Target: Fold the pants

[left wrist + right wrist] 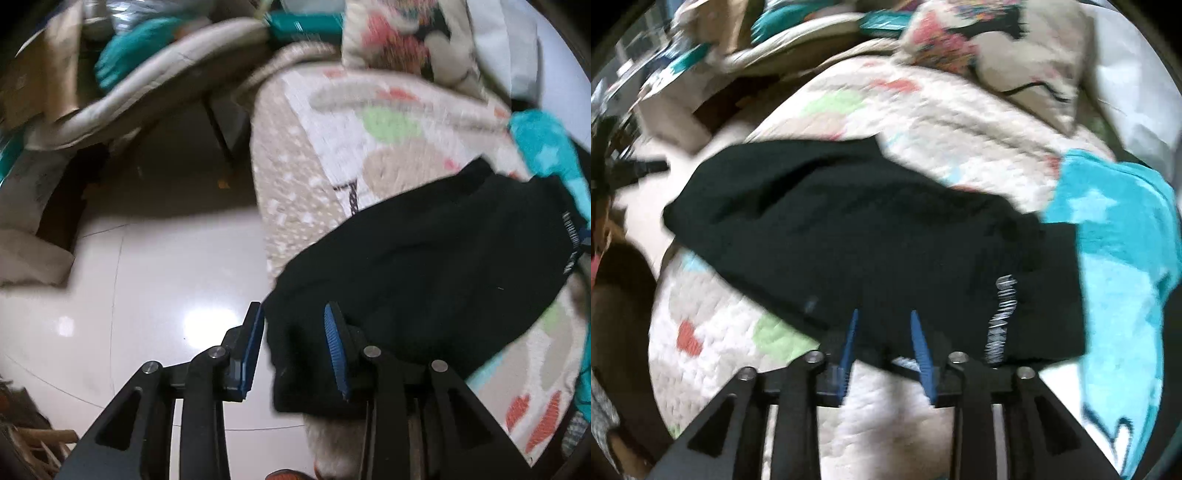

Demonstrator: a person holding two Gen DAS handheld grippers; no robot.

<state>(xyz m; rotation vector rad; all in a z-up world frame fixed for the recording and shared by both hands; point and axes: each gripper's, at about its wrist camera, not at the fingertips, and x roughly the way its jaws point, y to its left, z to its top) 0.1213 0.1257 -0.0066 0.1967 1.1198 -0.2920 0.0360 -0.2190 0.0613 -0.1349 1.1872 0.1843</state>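
Note:
The black pants (424, 258) lie folded in a long band on a patterned quilt (332, 122), one end hanging over the bed's edge. My left gripper (293, 310) is open at that overhanging end, with black cloth loose between its blue pads. In the right wrist view the pants (849, 221) stretch across the quilt (923, 122), with white lettering near the right end. The right gripper (884, 314) is open over their near hem, the cloth lying slack between its fingers.
A teal star-print cloth (1115, 229) lies on the bed beside the pants' right end, also seen as the teal cloth (546, 147). A patterned pillow (960, 40) sits at the head. Glossy white floor (147, 295) lies left of the bed, with clutter beyond.

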